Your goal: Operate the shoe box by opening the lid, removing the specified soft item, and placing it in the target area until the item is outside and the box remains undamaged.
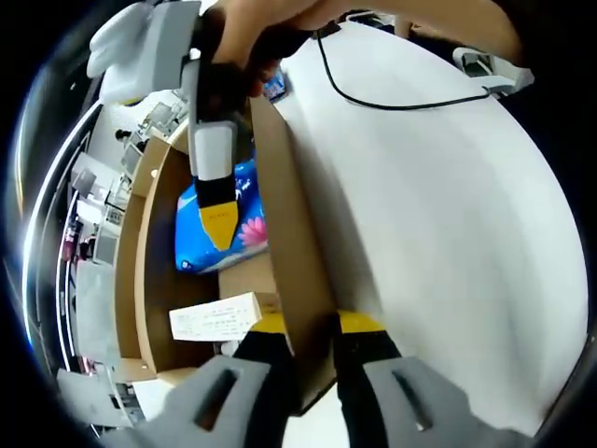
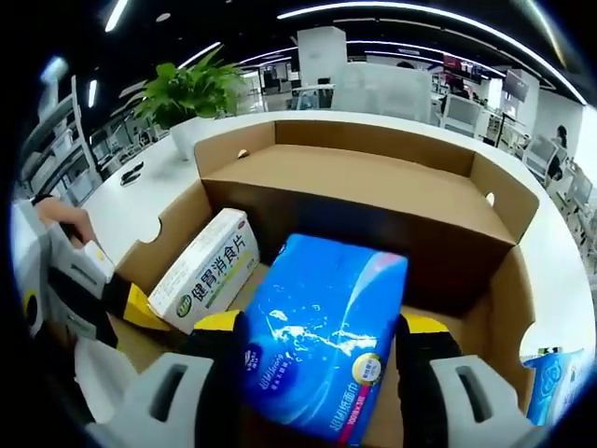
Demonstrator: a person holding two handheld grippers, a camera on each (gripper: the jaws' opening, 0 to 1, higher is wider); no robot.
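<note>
The brown cardboard shoe box [image 2: 373, 187] stands open on a white table, its lid folded back at the far side. Inside lie a blue soft tissue pack [image 2: 322, 345] and a white carton with green print [image 2: 205, 271]. My right gripper [image 2: 322, 327] reaches down into the box, and its yellow-tipped jaws press both sides of the blue pack. In the left gripper view that gripper [image 1: 219, 229] comes in from above over the blue pack [image 1: 247, 219]. My left gripper [image 1: 312, 325] is shut on the box's side wall [image 1: 294, 233]. It appears at the left box edge [image 2: 131, 303].
A potted green plant [image 2: 191, 93] stands behind the box to the left. A black cable [image 1: 373, 93] runs across the white table [image 1: 448, 233]. A blue printed pack [image 2: 550, 383] lies outside the box at the right. Office desks fill the background.
</note>
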